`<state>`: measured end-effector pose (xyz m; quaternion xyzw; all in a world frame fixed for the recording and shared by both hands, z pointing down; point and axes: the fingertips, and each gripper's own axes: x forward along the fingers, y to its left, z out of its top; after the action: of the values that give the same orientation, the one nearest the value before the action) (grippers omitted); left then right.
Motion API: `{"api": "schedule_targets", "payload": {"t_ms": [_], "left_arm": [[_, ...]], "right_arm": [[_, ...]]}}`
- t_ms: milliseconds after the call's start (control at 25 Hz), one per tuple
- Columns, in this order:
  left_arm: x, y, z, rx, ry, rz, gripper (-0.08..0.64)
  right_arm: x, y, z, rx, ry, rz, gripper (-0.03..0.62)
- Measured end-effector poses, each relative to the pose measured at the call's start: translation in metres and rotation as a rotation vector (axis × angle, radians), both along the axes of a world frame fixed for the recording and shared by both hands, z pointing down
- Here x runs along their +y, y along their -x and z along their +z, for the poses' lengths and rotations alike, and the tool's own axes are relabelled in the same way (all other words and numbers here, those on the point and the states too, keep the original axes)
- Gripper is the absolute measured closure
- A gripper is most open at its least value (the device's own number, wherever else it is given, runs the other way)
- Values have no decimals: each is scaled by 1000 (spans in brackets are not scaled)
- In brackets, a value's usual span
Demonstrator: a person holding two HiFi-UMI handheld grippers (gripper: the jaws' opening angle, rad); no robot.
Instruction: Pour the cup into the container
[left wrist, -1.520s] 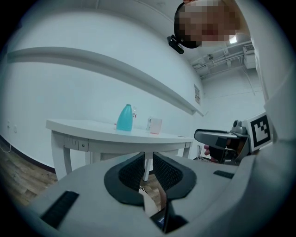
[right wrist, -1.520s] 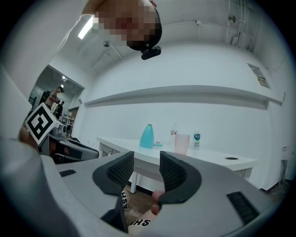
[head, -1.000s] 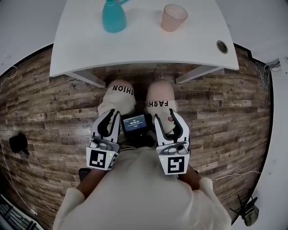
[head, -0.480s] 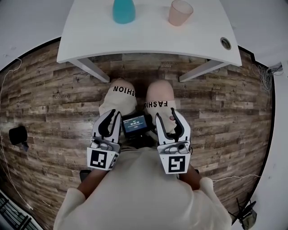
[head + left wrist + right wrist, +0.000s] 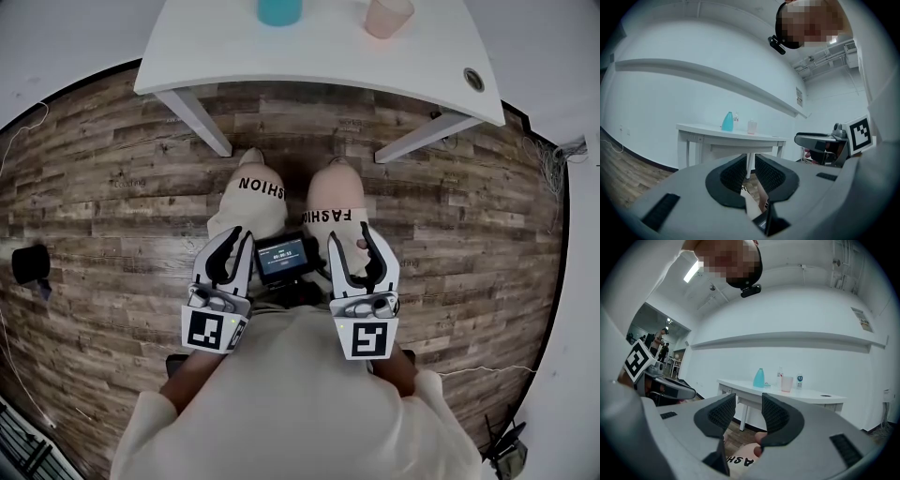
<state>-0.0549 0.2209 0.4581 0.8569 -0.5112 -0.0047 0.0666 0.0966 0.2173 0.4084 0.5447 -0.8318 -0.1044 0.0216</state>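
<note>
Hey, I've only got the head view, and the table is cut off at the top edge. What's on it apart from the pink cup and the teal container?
Observer: The right gripper view shows two more things farther back on the table: a clear bottle and a blue-labelled bottle.
Operator: What's the teal container's top like?
Observer: The teal container tapers to a narrow neck.
Operator: Is the cup standing up?
Observer: Yes, the pink cup stands upright, mouth up.
</note>
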Motion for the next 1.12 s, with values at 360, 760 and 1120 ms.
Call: {"api": "schedule_targets", "payload": {"t_ms": [360,760,1120], "left_arm": [[-3,7,-5,6,37,-18,494],[5,8,-12,21,45,-17,494],[28,-7,-20,16,11,1,494]], "right_arm": [[-7,9,-7,4,36,-26,413],[0,12,-17,24,34,-22,413],[32,-9,-25,11,6,14,413]]}}
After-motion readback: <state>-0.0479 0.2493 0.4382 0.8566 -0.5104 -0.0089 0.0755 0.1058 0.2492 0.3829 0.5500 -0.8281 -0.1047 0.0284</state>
